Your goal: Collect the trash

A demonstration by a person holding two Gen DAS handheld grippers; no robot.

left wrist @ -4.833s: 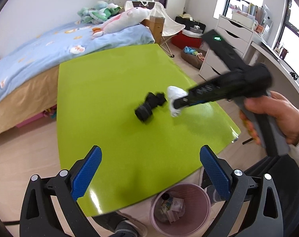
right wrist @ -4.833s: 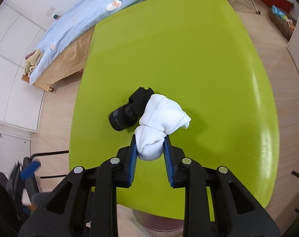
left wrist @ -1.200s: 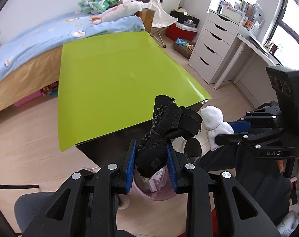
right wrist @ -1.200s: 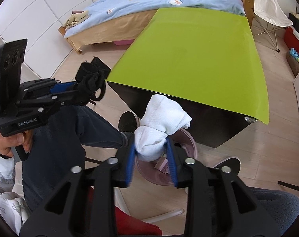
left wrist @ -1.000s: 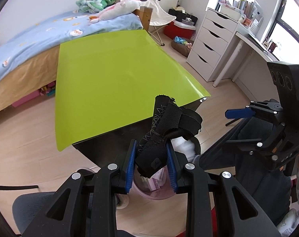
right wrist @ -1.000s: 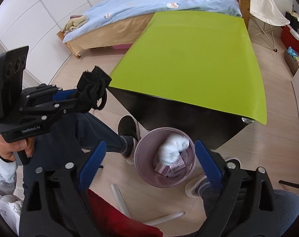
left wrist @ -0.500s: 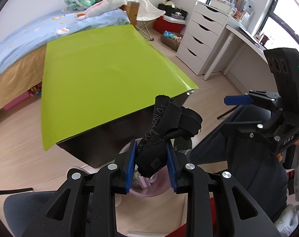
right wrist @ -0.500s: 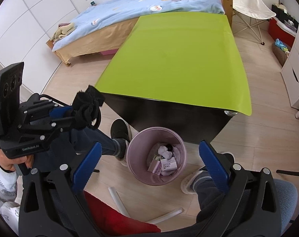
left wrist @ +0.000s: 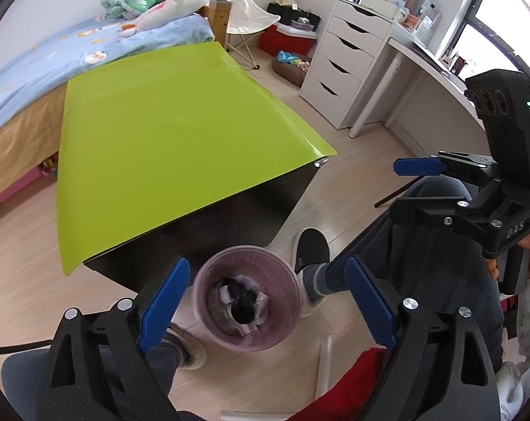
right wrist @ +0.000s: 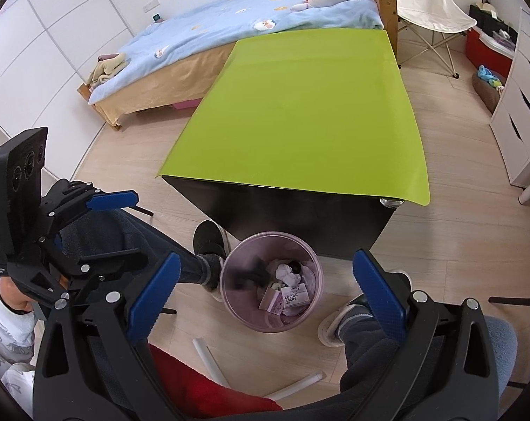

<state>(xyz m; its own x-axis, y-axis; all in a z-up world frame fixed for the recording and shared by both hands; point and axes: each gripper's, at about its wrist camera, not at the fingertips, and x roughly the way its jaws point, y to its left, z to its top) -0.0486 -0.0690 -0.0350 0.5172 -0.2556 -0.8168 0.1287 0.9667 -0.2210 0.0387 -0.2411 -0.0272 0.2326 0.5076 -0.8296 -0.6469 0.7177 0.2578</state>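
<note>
A pink bin [left wrist: 202, 280] [right wrist: 314, 266] stands on the floor by the near end of the green table [left wrist: 160, 133] [right wrist: 300, 105]. My left gripper [left wrist: 265, 301] hangs over the bin, its jaws opening with nothing between them. The black sock bundle [left wrist: 243, 301] is in the bin; the right wrist view shows it as a dark blur [right wrist: 249, 273] at the bin's mouth. The white sock [right wrist: 286, 273] lies inside with small cartons. My right gripper [right wrist: 265, 289] is open and empty above the bin. Each view shows the other gripper from the side.
A person's legs and shoes [left wrist: 308, 245] [right wrist: 209, 242] flank the bin. White tubes [right wrist: 209, 354] and a red cloth [right wrist: 202, 396] lie on the floor near me. A bed [right wrist: 212, 35] stands beyond the table and white drawers [left wrist: 342, 66] to the right.
My left gripper has opened and let go of the black sock bundle, which has dropped into the bin. A second ago the white sock was settling into the bin; the right gripper stays open.
</note>
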